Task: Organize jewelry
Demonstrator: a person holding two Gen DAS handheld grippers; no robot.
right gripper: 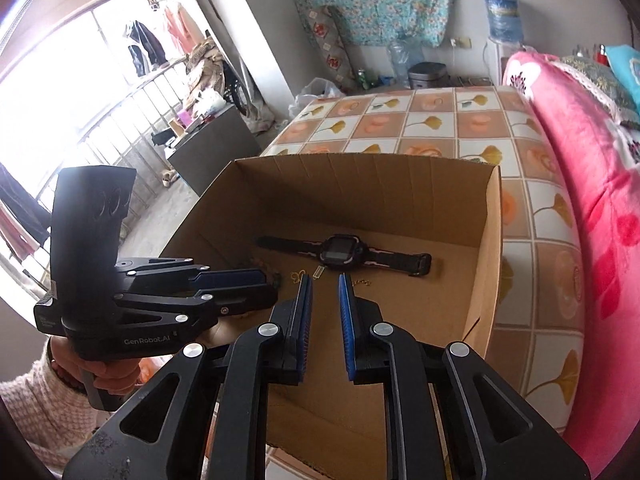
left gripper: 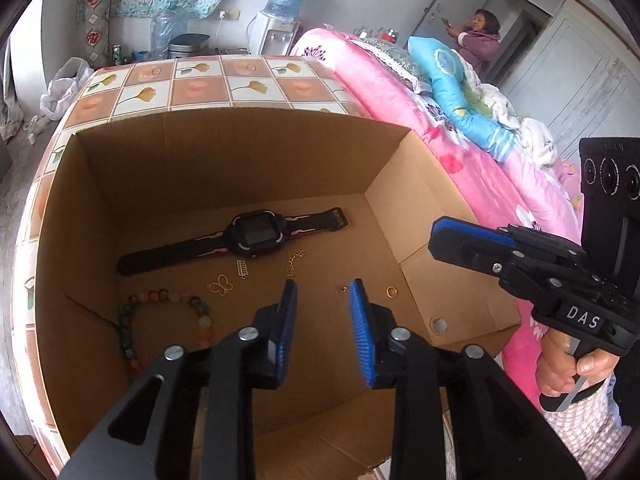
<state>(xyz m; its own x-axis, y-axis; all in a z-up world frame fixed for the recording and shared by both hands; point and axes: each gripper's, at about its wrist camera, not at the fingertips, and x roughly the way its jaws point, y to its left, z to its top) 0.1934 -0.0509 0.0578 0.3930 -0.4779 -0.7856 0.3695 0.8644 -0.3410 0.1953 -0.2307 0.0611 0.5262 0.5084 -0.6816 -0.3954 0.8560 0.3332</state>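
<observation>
Both tools, left tool (left gripper: 322,286) and right tool (right gripper: 325,280), were held slightly parted and empty above the box (left gripper: 224,168); small gold pieces (left gripper: 219,285) were best approached singly.

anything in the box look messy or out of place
Nothing is damaged or spilled. The small gold pieces lie loose and scattered on the cardboard box floor between the watch and bead bracelet, unsorted.

Open cardboard box (left gripper: 224,168) sits on the tile-patterned table (left gripper: 248,80)
</observation>
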